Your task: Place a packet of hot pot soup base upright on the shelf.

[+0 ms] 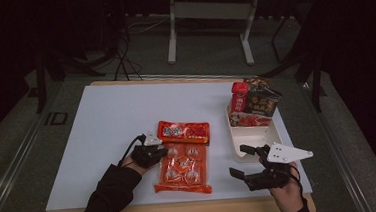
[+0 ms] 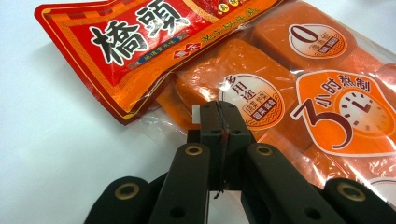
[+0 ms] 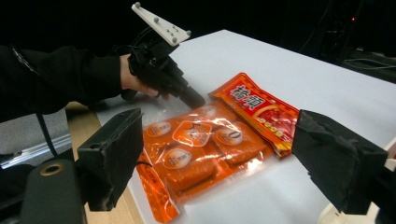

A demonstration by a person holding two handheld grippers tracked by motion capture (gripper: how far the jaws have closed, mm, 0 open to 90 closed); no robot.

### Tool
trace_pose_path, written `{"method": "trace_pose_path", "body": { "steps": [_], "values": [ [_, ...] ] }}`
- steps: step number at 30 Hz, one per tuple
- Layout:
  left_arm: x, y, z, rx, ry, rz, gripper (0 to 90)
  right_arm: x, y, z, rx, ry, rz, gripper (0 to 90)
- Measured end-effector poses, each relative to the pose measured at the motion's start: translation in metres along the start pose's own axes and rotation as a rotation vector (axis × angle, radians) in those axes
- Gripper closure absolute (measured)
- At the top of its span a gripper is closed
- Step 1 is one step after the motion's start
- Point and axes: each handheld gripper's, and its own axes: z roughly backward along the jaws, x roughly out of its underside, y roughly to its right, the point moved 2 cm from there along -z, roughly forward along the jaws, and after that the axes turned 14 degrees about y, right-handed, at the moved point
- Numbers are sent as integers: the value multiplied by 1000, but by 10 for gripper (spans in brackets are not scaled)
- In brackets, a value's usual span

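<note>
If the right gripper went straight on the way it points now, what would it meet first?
Probably the orange packet: the right gripper has its open jaws framing it across bare white table. Beyond the packet sits the left gripper, shut at the packet's far edge. Depth is hard to judge.

Two claws are seen: the left claw (image 1: 163, 150) and the right claw (image 1: 240, 160). One orange packet (image 1: 184, 159) is counted, lying flat on the table (image 1: 111, 116) at the tips of the left claw. Six orange blocks can be made out inside it. One white tray (image 1: 244, 144) is counted just beyond the right claw, with three upright packets (image 1: 253, 104) standing in it.
</note>
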Motion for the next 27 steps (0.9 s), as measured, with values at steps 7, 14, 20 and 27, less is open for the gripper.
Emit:
{"method": "trace_pose_path", "body": {
  "steps": [7,14,20,27],
  "values": [
    [1,-3,6,44,-17,3,900,2,0,0,-3,-6,-9,163],
    [15,11,30,89,-45,-2,900,1,0,0,1,-6,-5,160],
    [22,24,38,115,-56,-10,900,0,-1,-1,1,-11,-2,160],
    [21,28,34,115,-53,9,900,1,0,-1,1,-12,-7,160]
  ]
}}
